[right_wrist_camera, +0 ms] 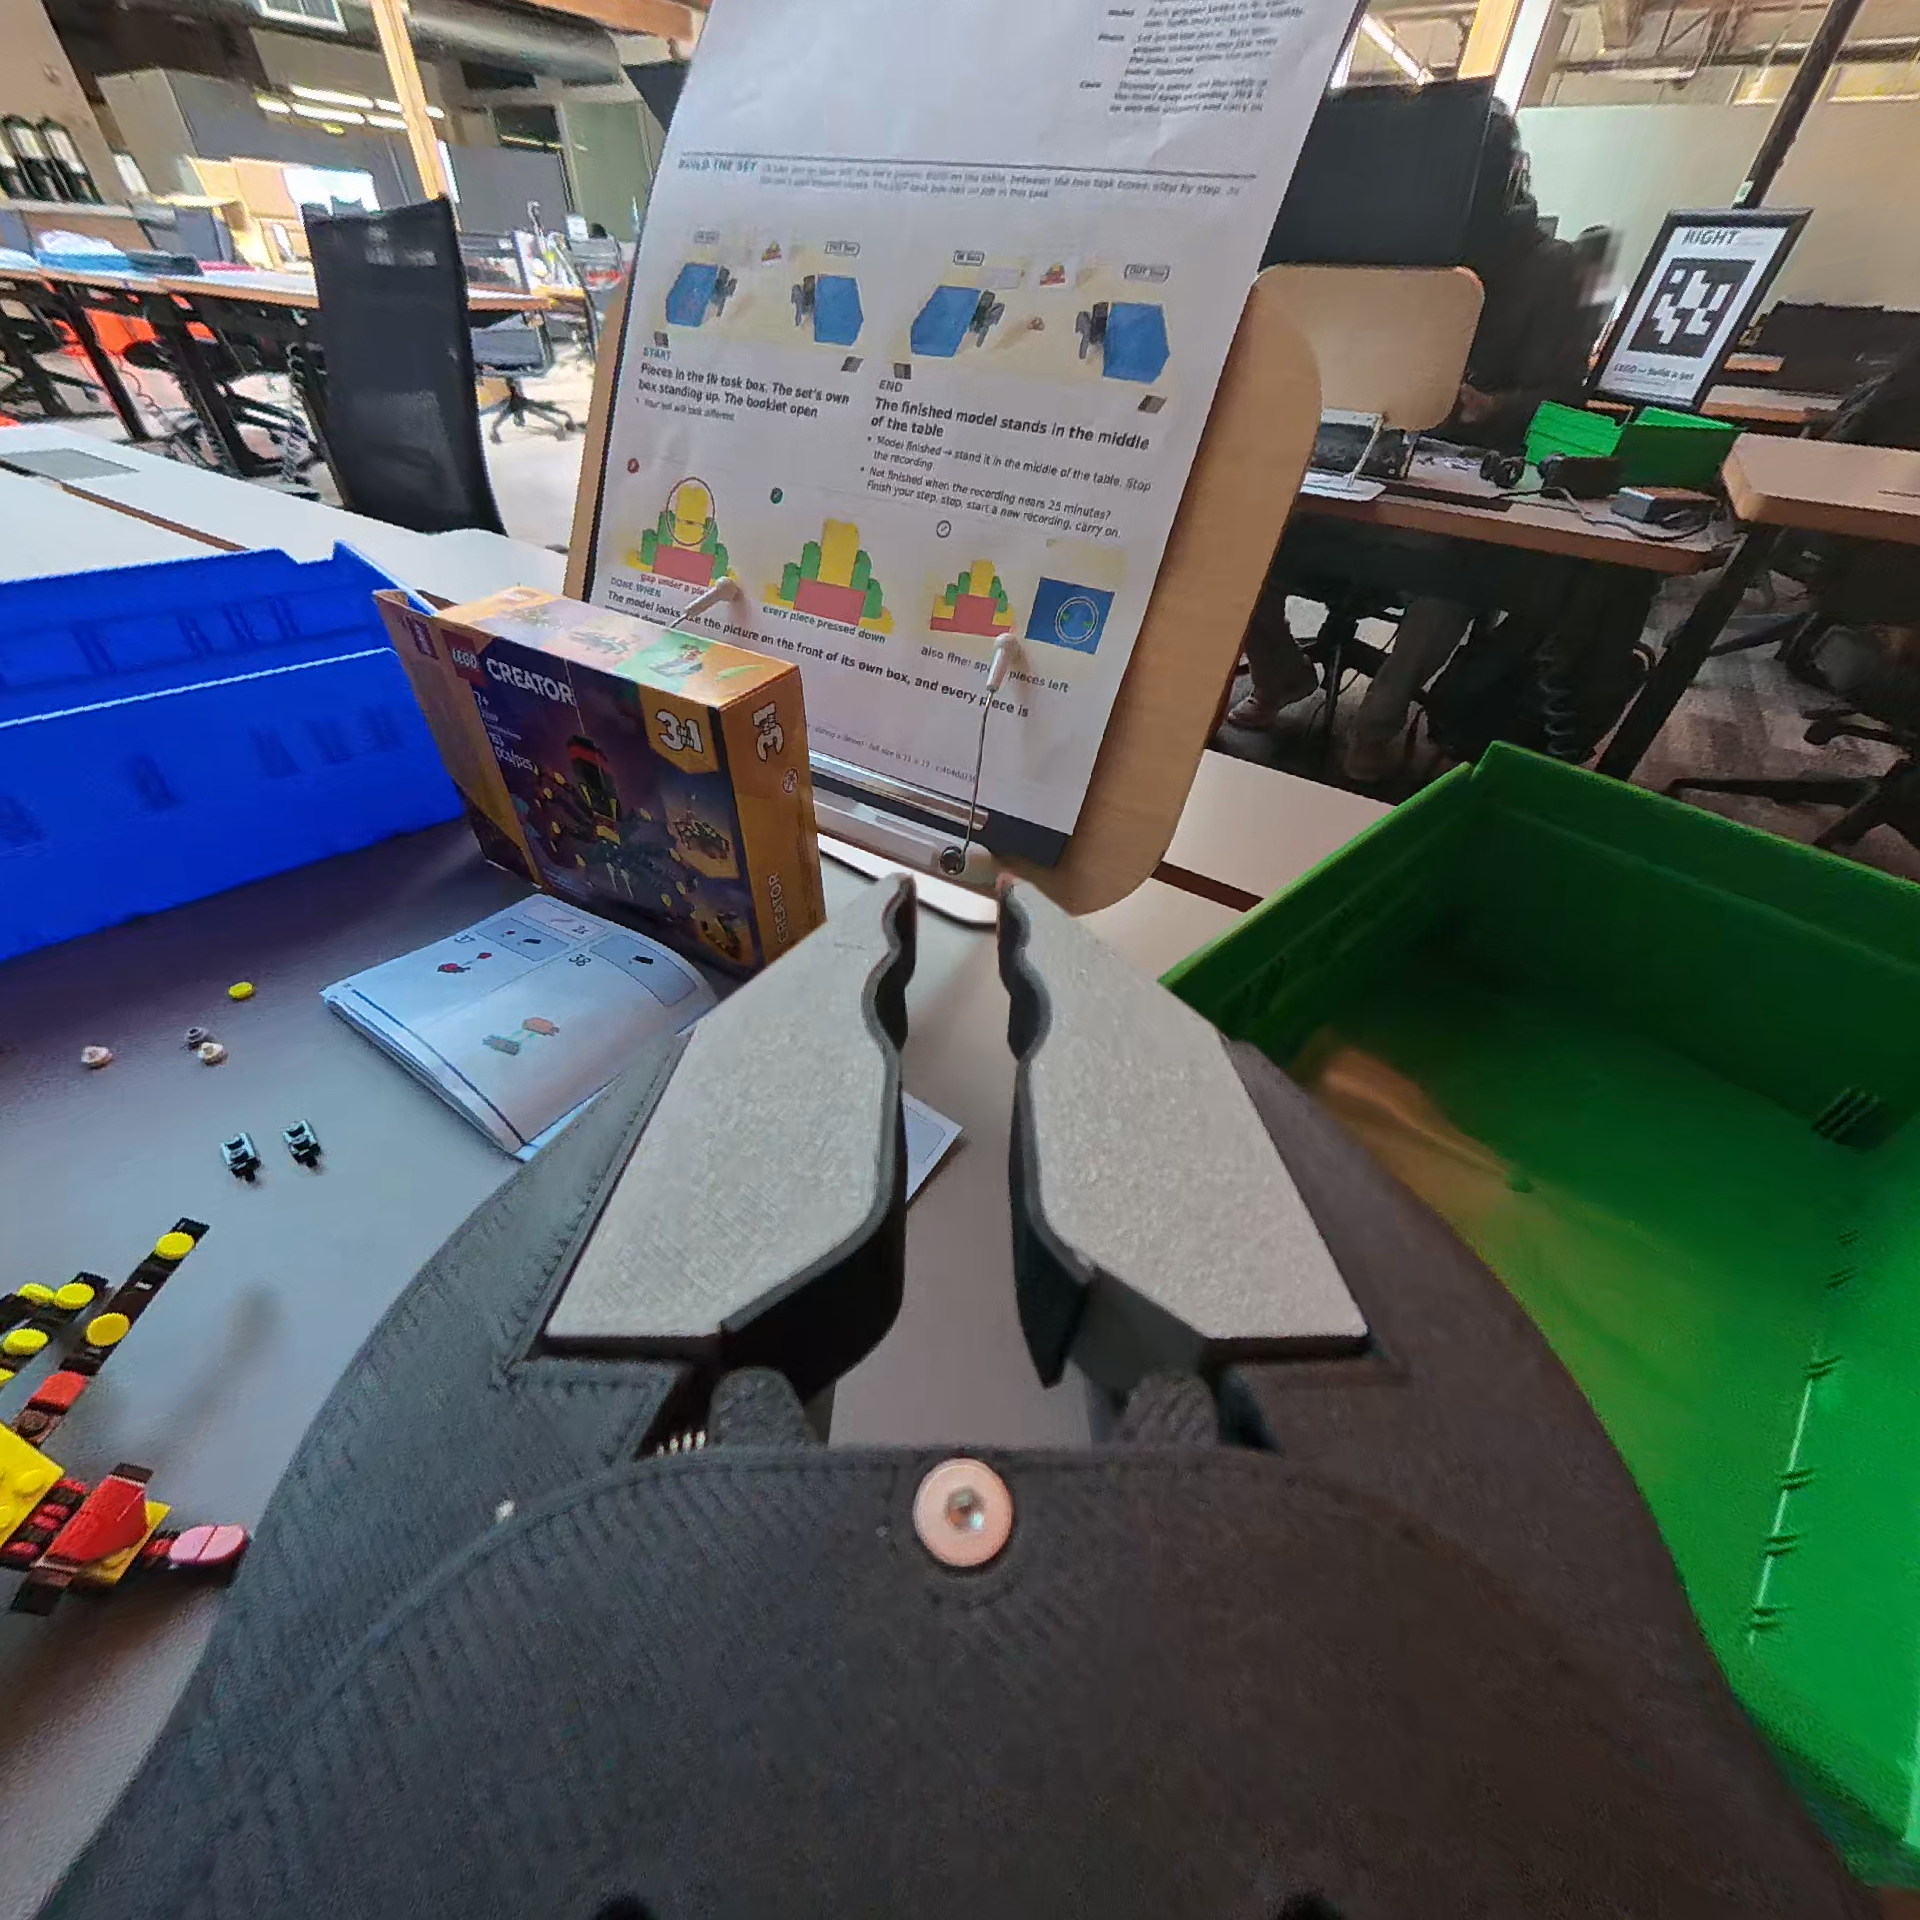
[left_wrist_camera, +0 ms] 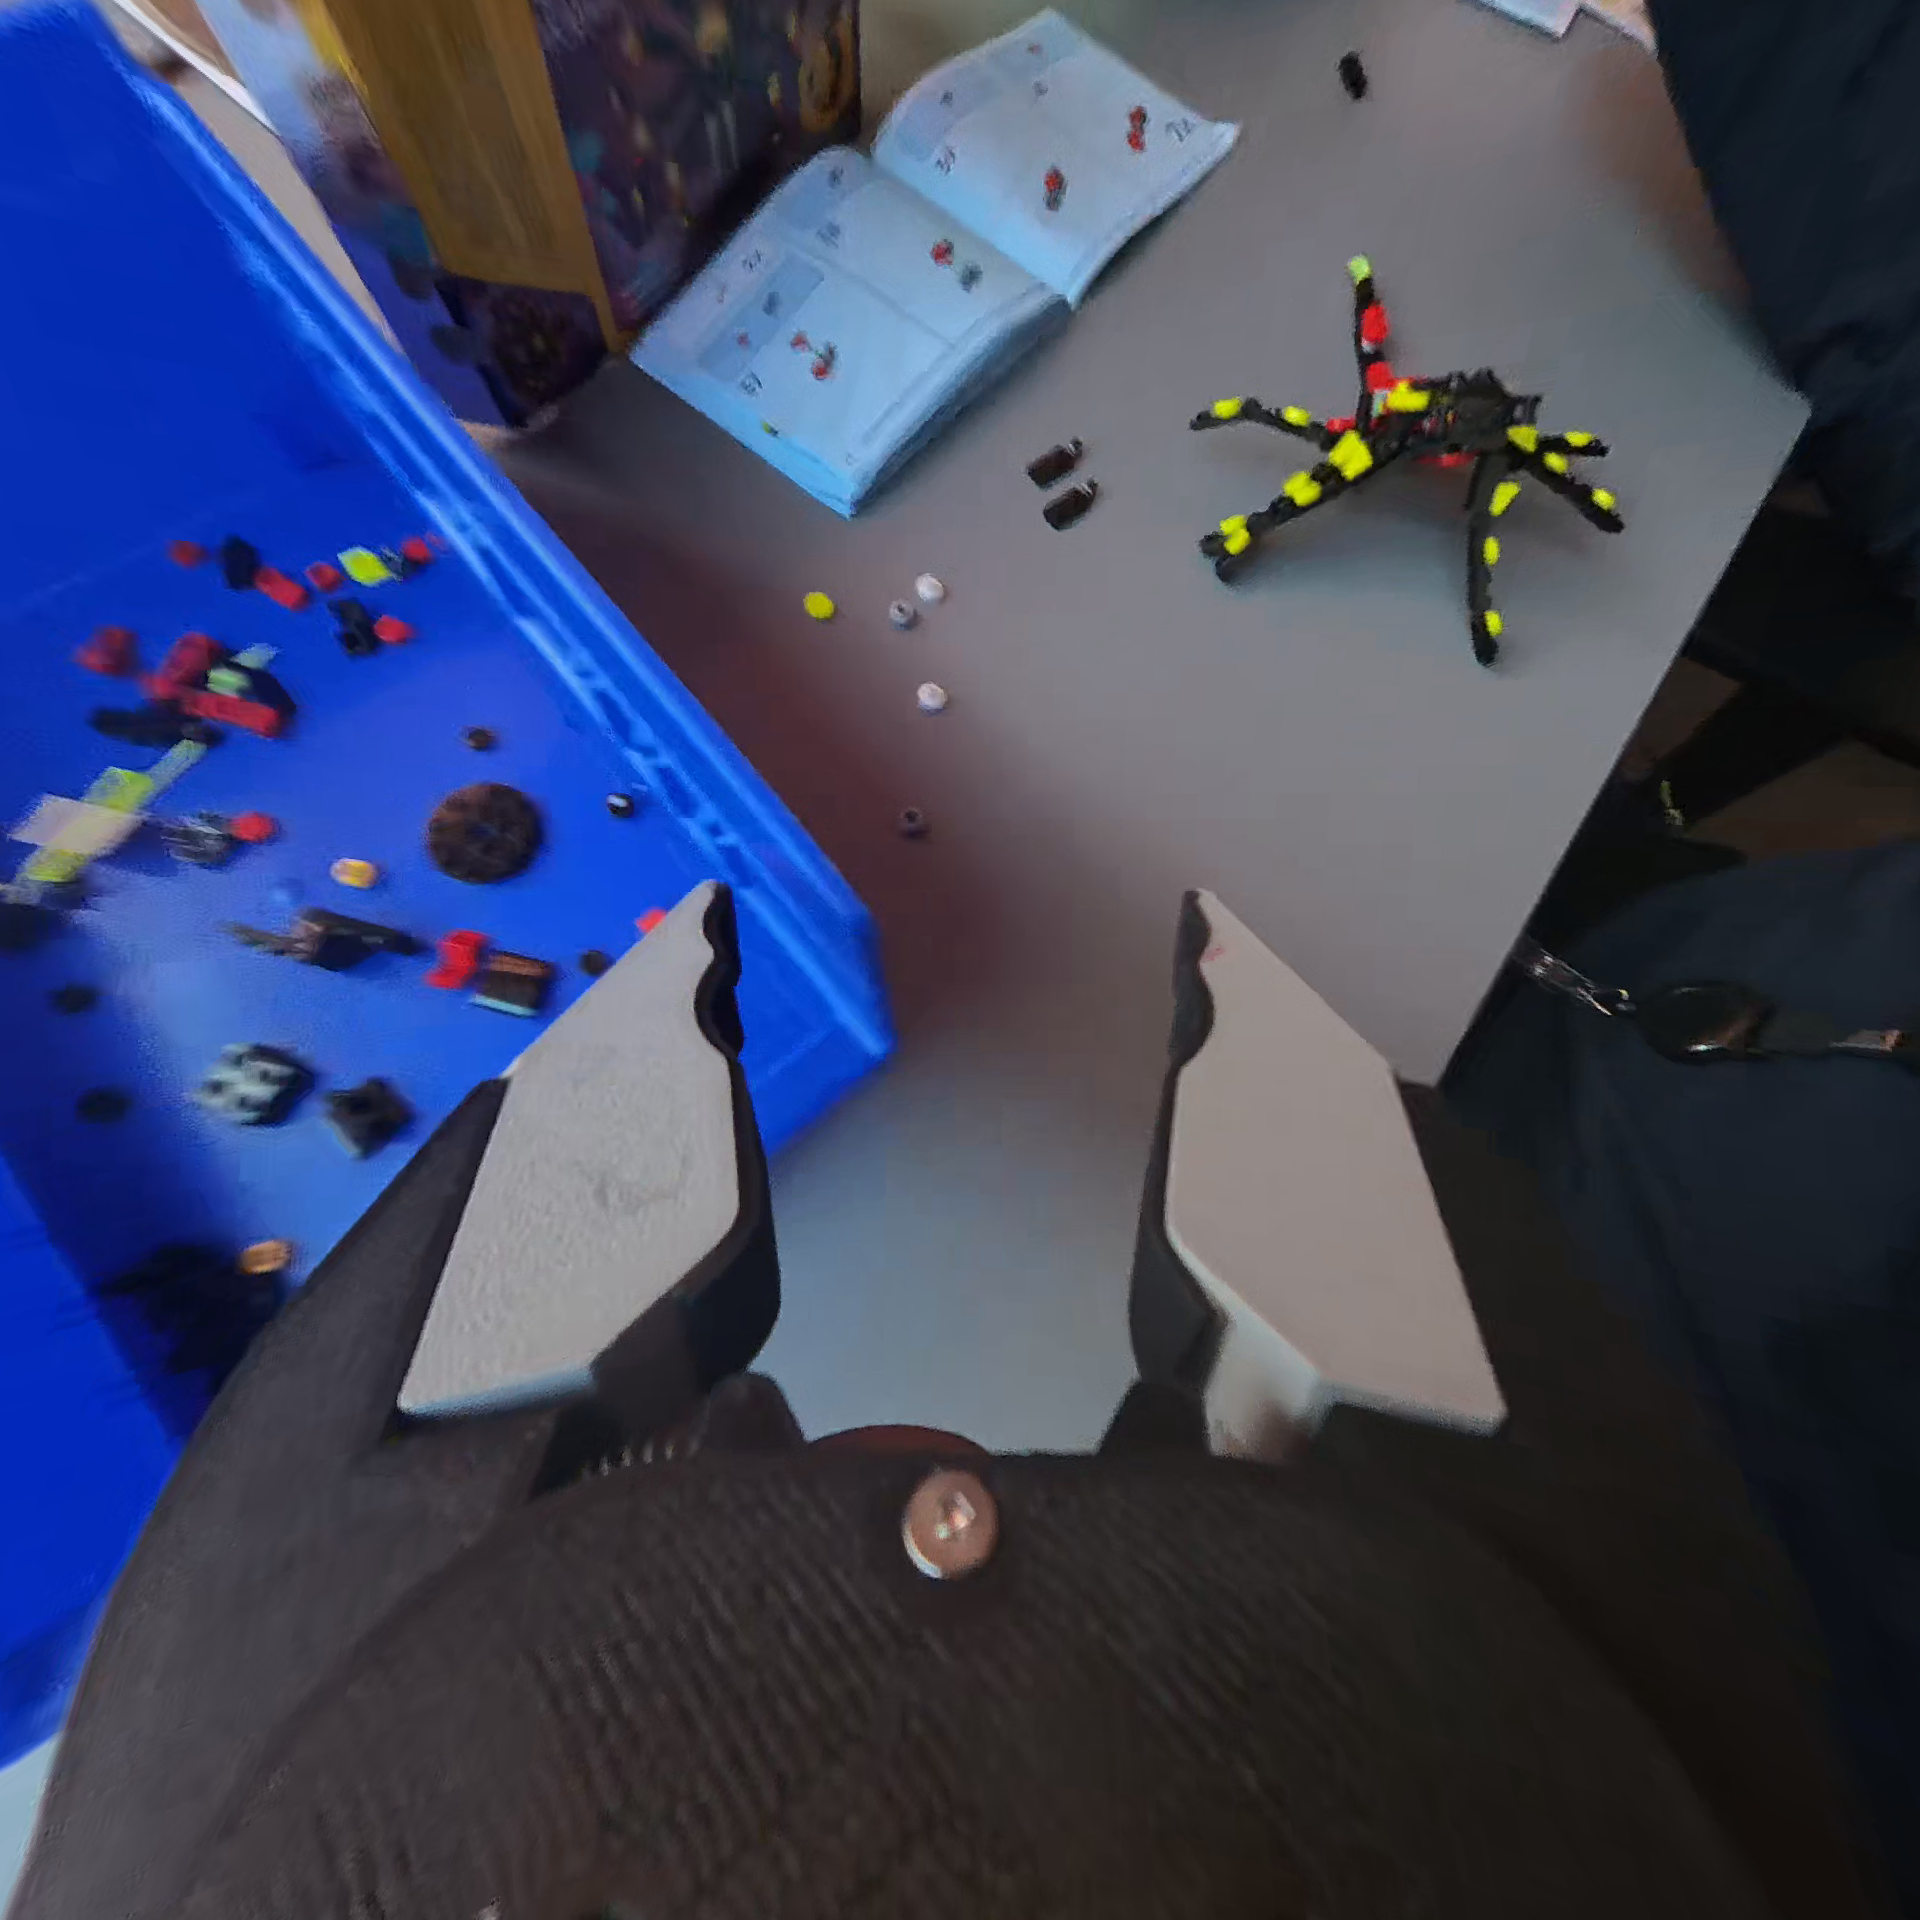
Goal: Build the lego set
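Note:
A black, yellow and red spider model (left_wrist_camera: 1413, 447) stands on the grey table (left_wrist_camera: 1195, 748); part of it shows at the lower left of the right wrist view (right_wrist_camera: 73, 1392). My left gripper (left_wrist_camera: 956, 925) is open and empty, held above the table beside the blue bin (left_wrist_camera: 436, 436) of loose pieces. Small round pieces (left_wrist_camera: 930, 696) and two black pieces (left_wrist_camera: 1062, 480) lie ahead of it. My right gripper (right_wrist_camera: 956, 904) is nearly shut with a narrow gap and holds nothing, raised above the table between the open booklet (right_wrist_camera: 520, 1008) and the green bin (right_wrist_camera: 1621, 1174).
The set's box (right_wrist_camera: 623, 769) stands upright behind the booklet (left_wrist_camera: 914, 260). A board with a printed sheet (right_wrist_camera: 935, 416) stands behind it. A person's dark-clothed legs (left_wrist_camera: 1714, 1143) are at the table's right edge. Other desks and chairs are beyond. The grippers' ends are close to 45 cm from one another.

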`<state>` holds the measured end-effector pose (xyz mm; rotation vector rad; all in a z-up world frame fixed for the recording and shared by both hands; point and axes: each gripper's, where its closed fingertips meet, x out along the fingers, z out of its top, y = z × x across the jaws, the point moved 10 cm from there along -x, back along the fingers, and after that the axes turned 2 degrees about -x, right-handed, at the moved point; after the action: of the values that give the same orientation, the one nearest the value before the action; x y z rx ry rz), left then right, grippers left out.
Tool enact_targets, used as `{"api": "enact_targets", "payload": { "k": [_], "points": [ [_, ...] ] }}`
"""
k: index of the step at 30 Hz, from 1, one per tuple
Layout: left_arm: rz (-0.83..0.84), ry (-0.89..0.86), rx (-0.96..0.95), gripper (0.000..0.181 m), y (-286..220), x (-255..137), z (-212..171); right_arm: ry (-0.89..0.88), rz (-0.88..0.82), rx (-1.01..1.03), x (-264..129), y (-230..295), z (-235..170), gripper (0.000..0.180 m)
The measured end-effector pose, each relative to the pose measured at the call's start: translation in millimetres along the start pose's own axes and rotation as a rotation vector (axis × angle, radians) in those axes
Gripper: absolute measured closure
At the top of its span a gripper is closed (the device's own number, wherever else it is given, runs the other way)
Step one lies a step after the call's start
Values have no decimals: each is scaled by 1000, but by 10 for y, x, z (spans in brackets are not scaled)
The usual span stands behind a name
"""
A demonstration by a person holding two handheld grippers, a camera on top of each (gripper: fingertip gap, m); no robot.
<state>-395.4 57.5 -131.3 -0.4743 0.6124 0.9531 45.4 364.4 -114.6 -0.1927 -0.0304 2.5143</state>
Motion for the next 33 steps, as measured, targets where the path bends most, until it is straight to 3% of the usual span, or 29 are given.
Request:
{"api": "enact_targets", "payload": {
  "k": [1,3,5,6,8,10,15,19,24,33],
  "points": [
    [35,-34,18,97,105,-138,96,4,11,12,12,1,-24,167],
    [134,-108,67,101,398,-407,380,9,42,42,48,11,-74,167],
    [227,-117,161,131,753,-534,702,23,58,54,106,23,-134,167],
    [254,-79,203,136,945,-505,838,38,61,51,142,30,-167,168],
    [257,52,236,125,1337,-288,1040,72,53,35,216,42,-233,168],
    [212,167,233,132,1669,37,1145,107,41,14,278,61,-297,168],
    [118,533,298,131,2130,855,949,164,12,-86,367,139,-399,169],
    [129,692,415,134,2248,1222,794,191,32,-114,419,188,-434,170],
    [138,733,499,136,2263,1354,824,182,73,-142,398,262,-396,170],
    [51,641,377,156,2407,1359,1030,150,126,-164,333,364,-322,170]
  ]
}}
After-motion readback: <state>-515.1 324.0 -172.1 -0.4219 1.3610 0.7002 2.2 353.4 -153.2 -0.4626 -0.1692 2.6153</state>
